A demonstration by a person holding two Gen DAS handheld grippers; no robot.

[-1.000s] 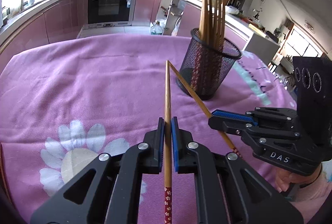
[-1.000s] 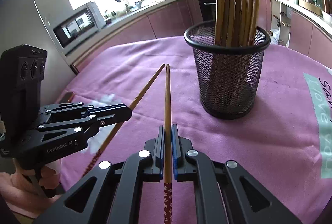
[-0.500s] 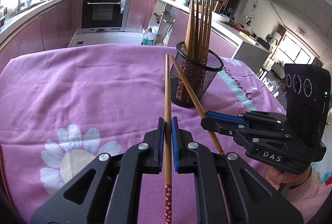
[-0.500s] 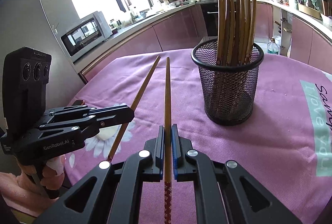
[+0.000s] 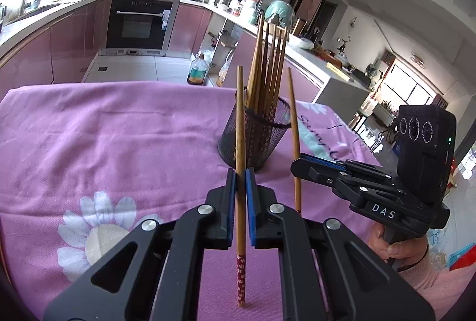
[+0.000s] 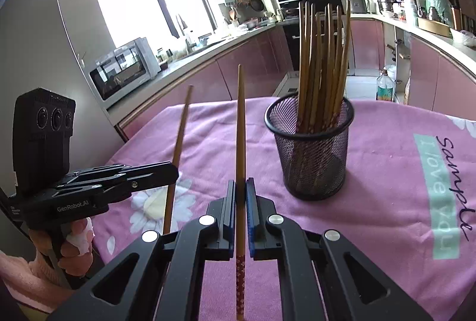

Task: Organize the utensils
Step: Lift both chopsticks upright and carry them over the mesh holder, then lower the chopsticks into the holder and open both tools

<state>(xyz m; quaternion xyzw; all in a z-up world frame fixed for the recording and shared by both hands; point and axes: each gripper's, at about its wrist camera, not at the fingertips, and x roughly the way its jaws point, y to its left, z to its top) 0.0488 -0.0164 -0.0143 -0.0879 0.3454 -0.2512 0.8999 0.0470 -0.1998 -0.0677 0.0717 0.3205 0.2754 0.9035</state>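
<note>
A black mesh cup stands on the pink tablecloth, holding several wooden chopsticks upright. My left gripper is shut on one wooden chopstick with a red flowered end, its tip pointing up and forward just left of the cup. My right gripper is shut on a second chopstick of the same kind, raised to the left of the cup. In each view the other gripper shows at the side with its chopstick lifted off the cloth.
The cloth bears a white flower print and a green strip with writing. Behind the table run pink kitchen cabinets, an oven and a microwave. A bottle stands on the floor beyond the table's far edge.
Both grippers have risen and tilted up with their chopsticks, so the tips now stand off the cloth. The cup looks farther off and lower in both views.
</note>
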